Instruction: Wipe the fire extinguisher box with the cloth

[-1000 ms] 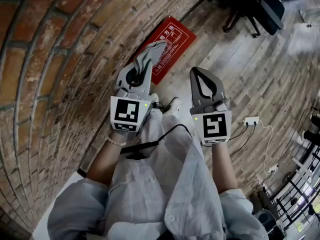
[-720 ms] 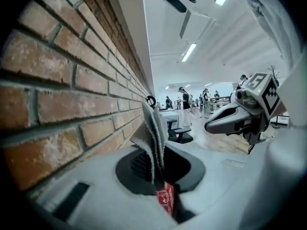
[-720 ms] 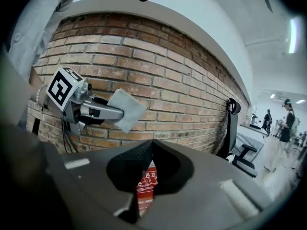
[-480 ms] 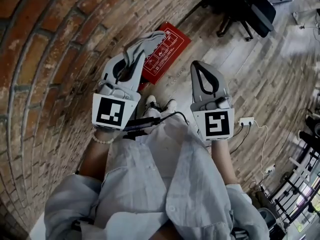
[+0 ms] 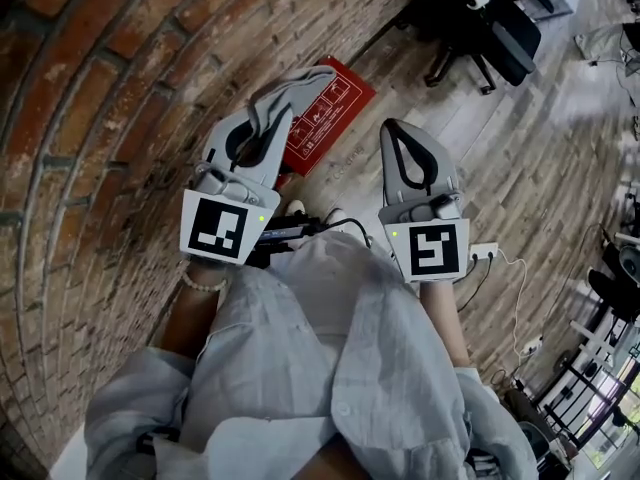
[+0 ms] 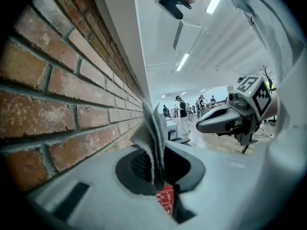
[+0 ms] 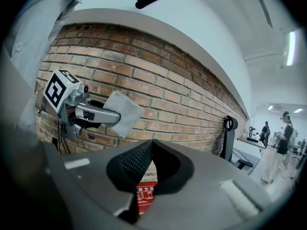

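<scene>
Two tools are held side by side. The left hand-held gripper (image 5: 272,118) is clamped on a grey cloth (image 5: 295,90) that sticks up past its tips, and the right hand-held gripper (image 5: 398,133) is closed on nothing. Just beyond the left one, the red fire extinguisher box (image 5: 332,114) sits at the foot of the brick wall (image 5: 90,138). Its long side runs along the wall and its printed face is toward the person. Farther off are the wood floor (image 5: 470,158) and a black office chair (image 5: 490,28).

The cloth (image 5: 292,90) was grey and folded, pinched between the closed jaws of the left gripper (image 5: 268,120), its free end sticking past the tips; the fire extinguisher box (image 5: 328,111), red with white print, sat on the wooden floor (image 5: 470,158) against the brick wall (image 5: 110,128).
</scene>
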Action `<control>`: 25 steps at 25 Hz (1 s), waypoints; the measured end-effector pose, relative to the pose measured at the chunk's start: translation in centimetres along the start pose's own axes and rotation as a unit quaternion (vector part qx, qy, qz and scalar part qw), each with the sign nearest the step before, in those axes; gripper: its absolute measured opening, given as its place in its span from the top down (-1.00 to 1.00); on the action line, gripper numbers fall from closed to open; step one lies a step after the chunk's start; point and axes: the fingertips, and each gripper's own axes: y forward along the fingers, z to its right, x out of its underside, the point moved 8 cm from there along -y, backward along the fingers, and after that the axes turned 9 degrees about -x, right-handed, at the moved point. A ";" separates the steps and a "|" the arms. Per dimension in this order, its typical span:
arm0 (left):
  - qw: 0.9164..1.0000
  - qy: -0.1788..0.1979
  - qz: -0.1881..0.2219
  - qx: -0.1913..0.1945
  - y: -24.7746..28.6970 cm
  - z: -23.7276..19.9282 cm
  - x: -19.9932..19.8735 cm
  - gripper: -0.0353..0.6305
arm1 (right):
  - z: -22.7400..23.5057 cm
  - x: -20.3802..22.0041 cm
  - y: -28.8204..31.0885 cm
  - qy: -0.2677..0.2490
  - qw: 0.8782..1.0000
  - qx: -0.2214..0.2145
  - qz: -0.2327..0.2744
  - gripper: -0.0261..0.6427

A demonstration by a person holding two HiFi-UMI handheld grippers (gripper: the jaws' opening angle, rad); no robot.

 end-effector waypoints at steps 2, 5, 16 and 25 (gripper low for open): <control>1.000 -0.001 0.001 0.003 0.1 0.0 -0.1 0.86 | 0.0 -0.2 0.1 -0.001 1.000 0.001 -0.001 0.90; 1.000 0.007 0.006 0.007 0.3 0.1 -0.3 0.86 | 0.0 -0.7 0.3 -0.001 1.000 -0.001 0.006 0.90; 1.000 0.010 0.010 0.027 0.5 0.8 -0.4 0.86 | -0.6 -0.9 0.9 -0.005 1.000 -0.001 0.004 0.90; 0.999 0.009 0.009 0.030 0.5 0.5 0.0 0.86 | -1.2 -1.1 1.3 -0.015 1.000 -0.007 -0.001 0.90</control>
